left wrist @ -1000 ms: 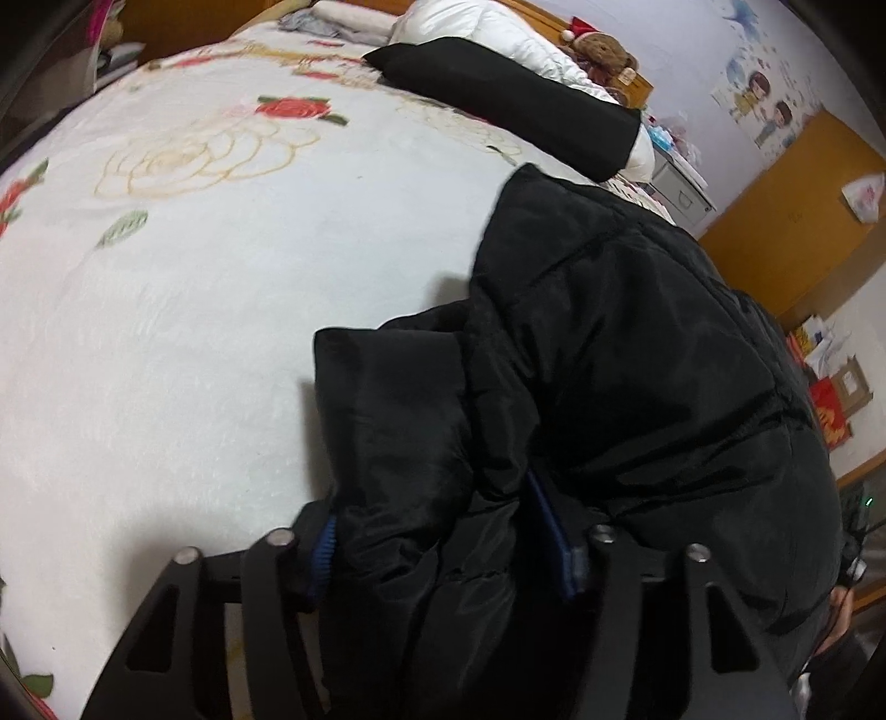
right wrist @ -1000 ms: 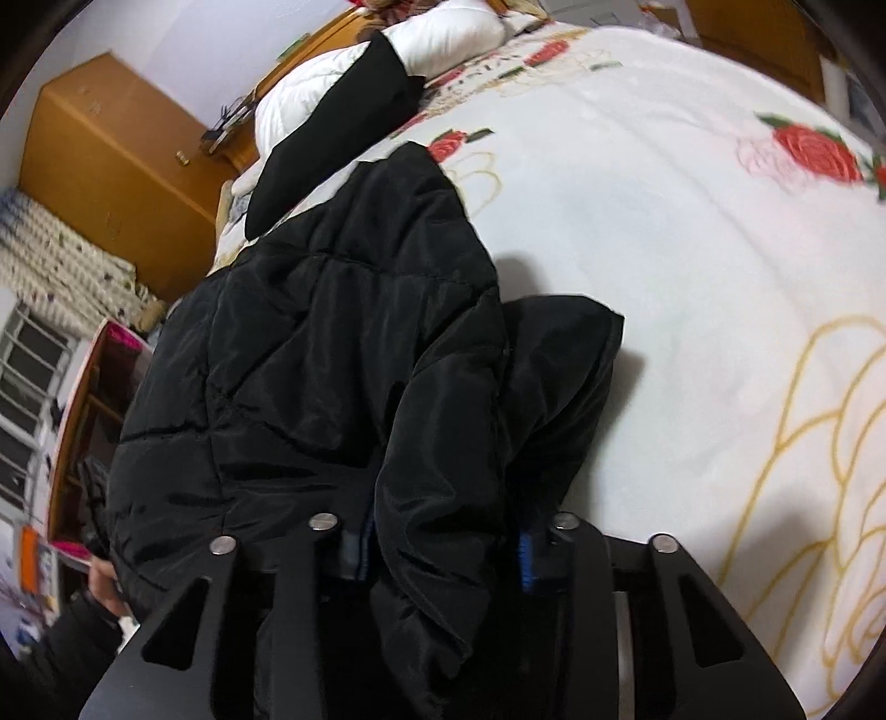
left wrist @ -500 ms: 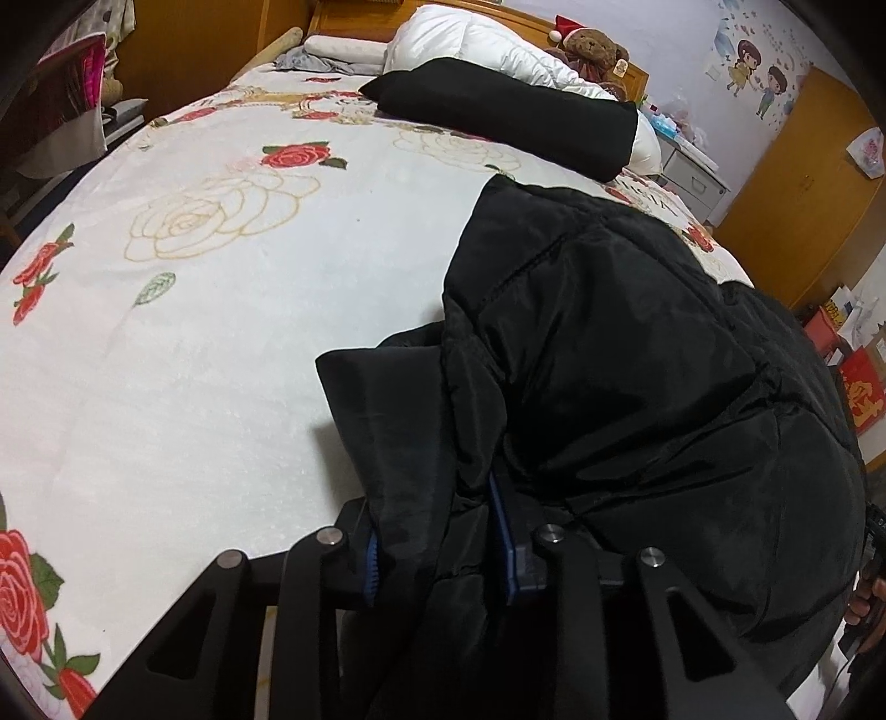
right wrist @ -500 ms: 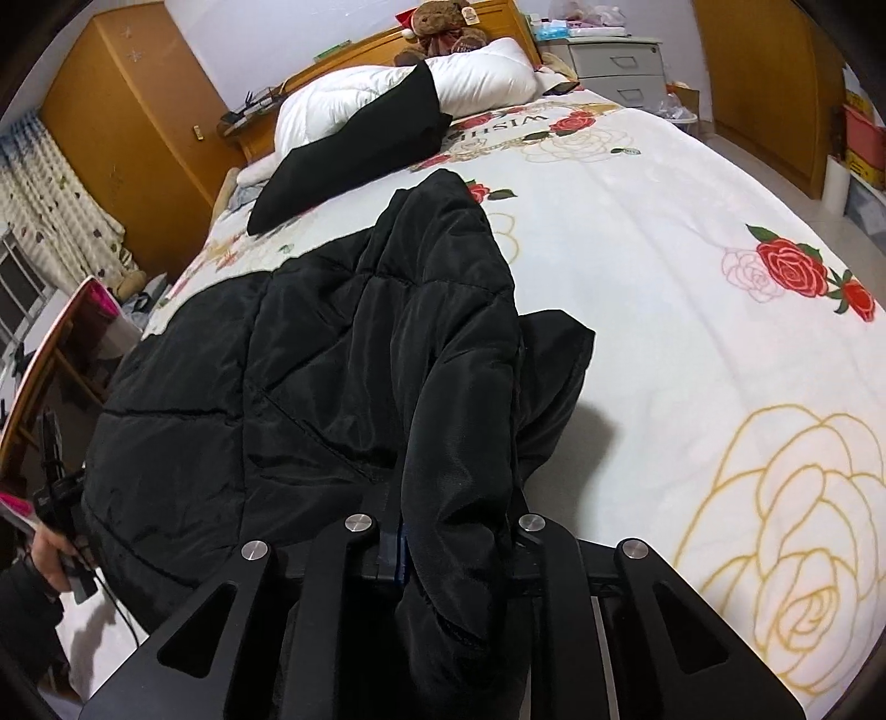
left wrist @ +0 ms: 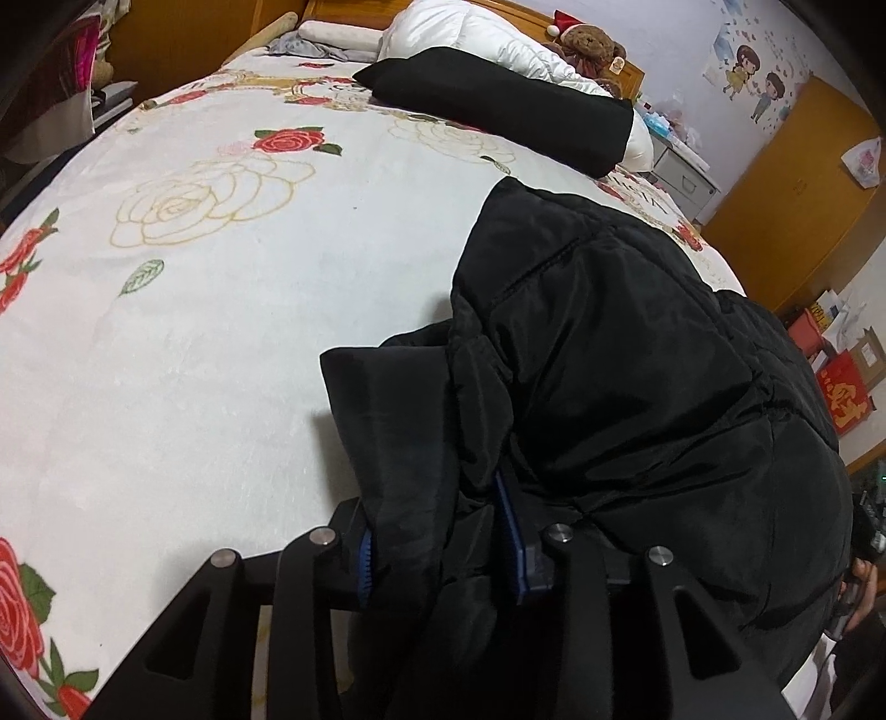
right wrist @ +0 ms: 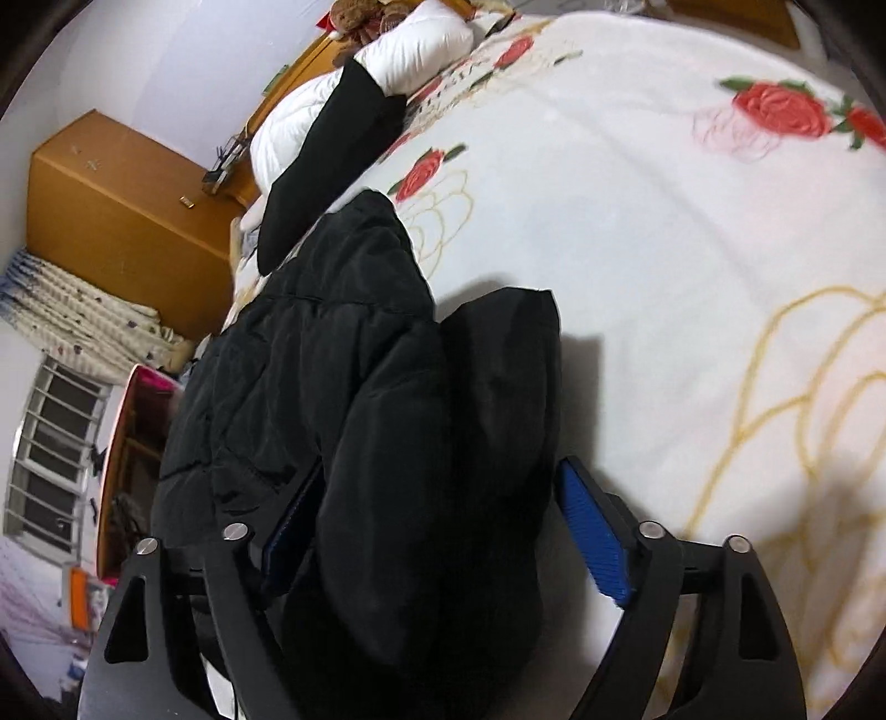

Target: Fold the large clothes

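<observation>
From the left wrist camera, the black padded jacket [left wrist: 637,387] lies on the bed [left wrist: 166,360], over a white blanket printed with red and gold roses. The left gripper [left wrist: 437,531] has its two blue-padded fingers [left wrist: 512,531] drawn in close around a bunched fold of the jacket's edge, and the cloth fills the gap between them. A flat flap of the jacket sticks out toward the bare blanket beside that fold. Farther up the bed a long black cushion [left wrist: 498,105] rests against a white duvet [left wrist: 487,39], with a teddy bear [left wrist: 590,47] in a red hat behind it at the headboard. An orange wardrobe [left wrist: 792,205] stands at the right.

From the right wrist camera, the jacket [right wrist: 332,387] runs from the gripper toward the black cushion [right wrist: 332,160], a thick roll of it heaped in front of the lens. The right gripper [right wrist: 443,526] has its jaws spread wide; the right blue pad [right wrist: 592,537] stands clear of the cloth, just beside it, while the left pad is half buried against the jacket. A window with bars [right wrist: 50,459] and a patterned curtain [right wrist: 72,310] show at the left.
</observation>
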